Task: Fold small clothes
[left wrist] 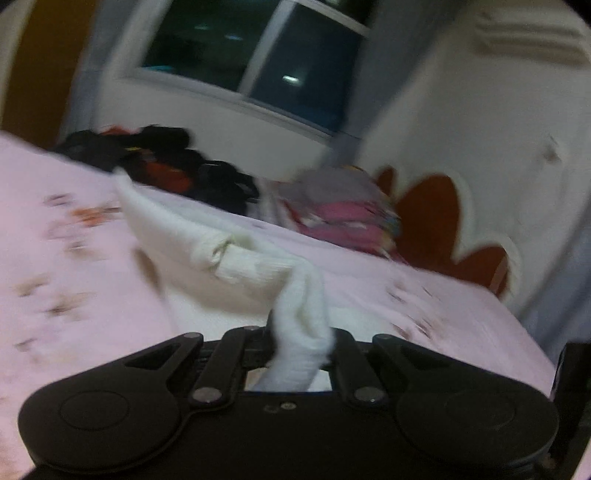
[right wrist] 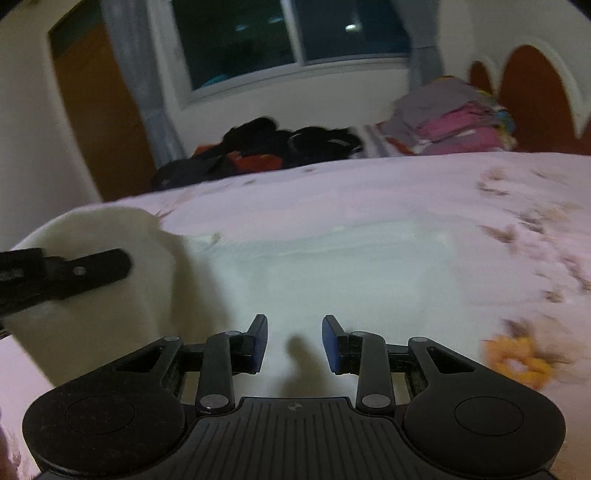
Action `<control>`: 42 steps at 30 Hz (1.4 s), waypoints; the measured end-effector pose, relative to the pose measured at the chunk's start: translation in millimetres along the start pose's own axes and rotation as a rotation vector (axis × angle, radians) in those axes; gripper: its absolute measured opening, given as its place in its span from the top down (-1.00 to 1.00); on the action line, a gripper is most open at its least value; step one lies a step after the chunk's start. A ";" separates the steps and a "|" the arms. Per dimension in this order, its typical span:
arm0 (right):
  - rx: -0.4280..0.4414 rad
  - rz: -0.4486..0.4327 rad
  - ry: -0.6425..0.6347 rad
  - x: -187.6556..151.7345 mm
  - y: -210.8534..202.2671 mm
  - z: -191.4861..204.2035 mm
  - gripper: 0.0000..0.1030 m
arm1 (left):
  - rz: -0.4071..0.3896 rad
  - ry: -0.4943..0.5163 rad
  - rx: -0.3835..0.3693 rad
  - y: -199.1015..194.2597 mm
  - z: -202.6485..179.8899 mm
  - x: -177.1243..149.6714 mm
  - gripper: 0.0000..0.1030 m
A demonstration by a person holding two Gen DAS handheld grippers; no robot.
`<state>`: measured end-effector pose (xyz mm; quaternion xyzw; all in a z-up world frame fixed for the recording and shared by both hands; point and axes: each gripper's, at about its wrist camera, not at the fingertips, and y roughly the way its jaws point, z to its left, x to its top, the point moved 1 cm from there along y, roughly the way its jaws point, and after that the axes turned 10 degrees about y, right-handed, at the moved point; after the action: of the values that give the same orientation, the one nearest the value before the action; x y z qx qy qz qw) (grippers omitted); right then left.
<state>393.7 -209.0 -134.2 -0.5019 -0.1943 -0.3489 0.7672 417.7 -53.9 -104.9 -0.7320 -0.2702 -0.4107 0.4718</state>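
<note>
— Left tongs [left wrist: 301,339]: closed tight on a bunched corner of the white garment [left wrist: 207,251], fingers almost hidden under the cloth. Seen also from the right wrist view [right wrist: 74,273], dark against the lifted cloth.

— And the right tongs [right wrist: 294,341]?

— Apart, blue pads [right wrist: 330,343] facing each other, nothing between them. Held low over the flat part of the white garment [right wrist: 332,266], not touching as far as visible.

— Where is the garment, then?

— On the bed [right wrist: 369,192], on the pink flowered sheet. One edge raised by the left tongs, hanging in a fold; the rest spread flat in front of the right tongs. Somewhat blurred, so no detail of the knit.

— Further out?

— A yellow scrunchie [right wrist: 517,360] on the sheet, to the right of the right tongs. At the far edge of the bed a dark pile of clothes [right wrist: 280,147] with some red in it, and beside it a folded stack [right wrist: 450,122], grey on top, pink below. Behind, a window [right wrist: 295,33], dark outside, with curtains at both sides.
</note>
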 end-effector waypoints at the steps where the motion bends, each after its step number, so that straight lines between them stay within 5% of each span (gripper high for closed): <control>1: -0.014 -0.009 0.010 2.1 -7.1 -9.3 0.37 | 0.014 0.027 -0.024 7.1 -12.4 -2.1 0.87; 10: -0.085 -0.034 0.154 10.2 -56.7 -88.6 0.37 | 0.223 0.285 -0.125 59.9 -97.8 -62.2 0.75; 15: -0.008 -0.008 0.186 11.9 -64.5 -90.0 0.37 | 0.222 0.342 -0.212 50.5 -112.4 -70.2 -0.28; 17: 0.023 0.024 0.192 12.4 -58.4 -84.3 0.37 | 0.207 0.363 -0.231 36.8 -110.9 -70.8 -0.36; 26: 0.049 0.118 0.214 13.7 -11.6 -84.0 0.37 | 0.178 0.223 -0.113 3.4 -40.6 -42.6 -0.37; 36: 0.077 0.113 0.257 25.2 11.5 -87.4 0.38 | 0.157 0.111 0.029 7.4 13.6 -21.5 -0.36; 37: 0.075 0.109 0.254 25.9 11.1 -87.0 0.45 | 0.163 0.110 0.032 11.5 14.1 -21.5 -0.36; 38: 0.075 0.104 0.246 26.3 9.3 -85.5 0.76 | 0.171 0.103 0.034 16.3 14.3 -21.2 -0.35; 42: 0.042 0.058 0.164 29.3 -2.3 -77.1 0.81 | 0.183 0.072 0.022 25.5 15.3 -20.4 -0.35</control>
<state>408.0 -289.3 -146.2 -0.4610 -0.1236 -0.3623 0.8006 432.4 -50.5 -137.7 -0.7333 -0.1894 -0.3887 0.5247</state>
